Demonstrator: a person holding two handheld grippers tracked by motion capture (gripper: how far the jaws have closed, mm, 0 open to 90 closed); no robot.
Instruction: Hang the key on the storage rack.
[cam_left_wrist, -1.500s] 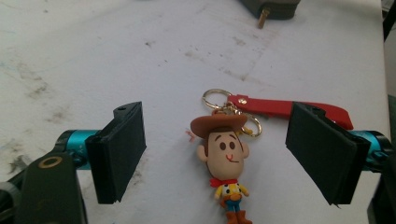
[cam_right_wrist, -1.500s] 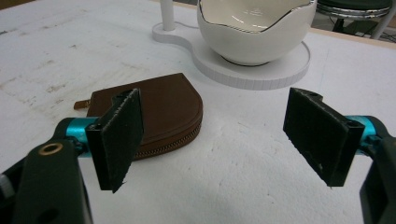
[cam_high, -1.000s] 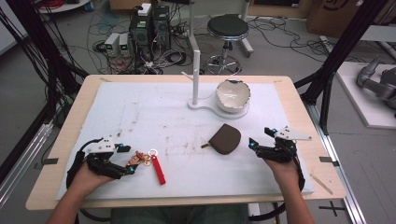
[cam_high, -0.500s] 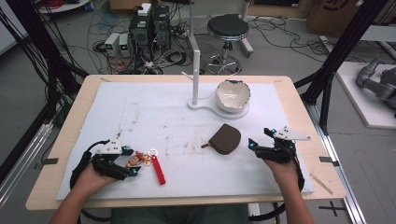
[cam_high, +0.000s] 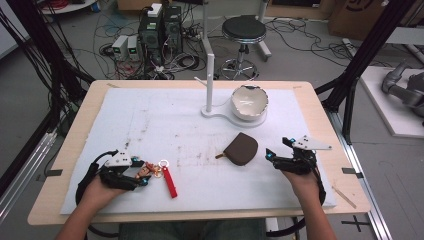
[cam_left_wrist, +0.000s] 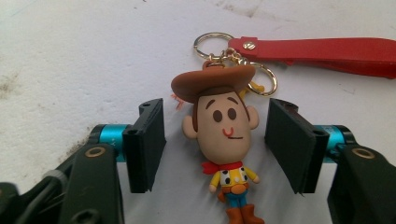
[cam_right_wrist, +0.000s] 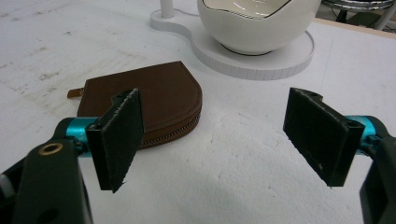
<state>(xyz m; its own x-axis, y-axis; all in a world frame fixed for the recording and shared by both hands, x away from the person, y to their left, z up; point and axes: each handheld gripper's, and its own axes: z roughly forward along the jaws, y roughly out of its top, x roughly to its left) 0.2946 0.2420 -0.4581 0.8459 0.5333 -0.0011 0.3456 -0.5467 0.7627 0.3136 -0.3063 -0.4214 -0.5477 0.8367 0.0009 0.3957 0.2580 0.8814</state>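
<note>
High view: white table mat (cam_high: 165, 115) carries the brown pouch (cam_high: 241, 148) near the right gripper (cam_high: 270, 154), jaws wide, holding nothing; left gripper (cam_left_wrist: 215, 142) has just been closing, pads flanking but not touching the cowboy keychain figure (cam_left_wrist: 224, 135).

I can read no text, label, brand or number anywhere around me. The red strap (cam_left_wrist: 322, 50) of the keychain is plain, with only a bare metal rivet at its end. The cowboy figure (cam_left_wrist: 223, 140) carries a painted face and no lettering. The brown pouch (cam_right_wrist: 149, 100) shows no stamp or logo. The white bowl (cam_right_wrist: 259, 21) and its stand are unmarked. The boxes on the floor beyond the surface (cam_high: 165, 125) are too small and blurred to read.
</note>
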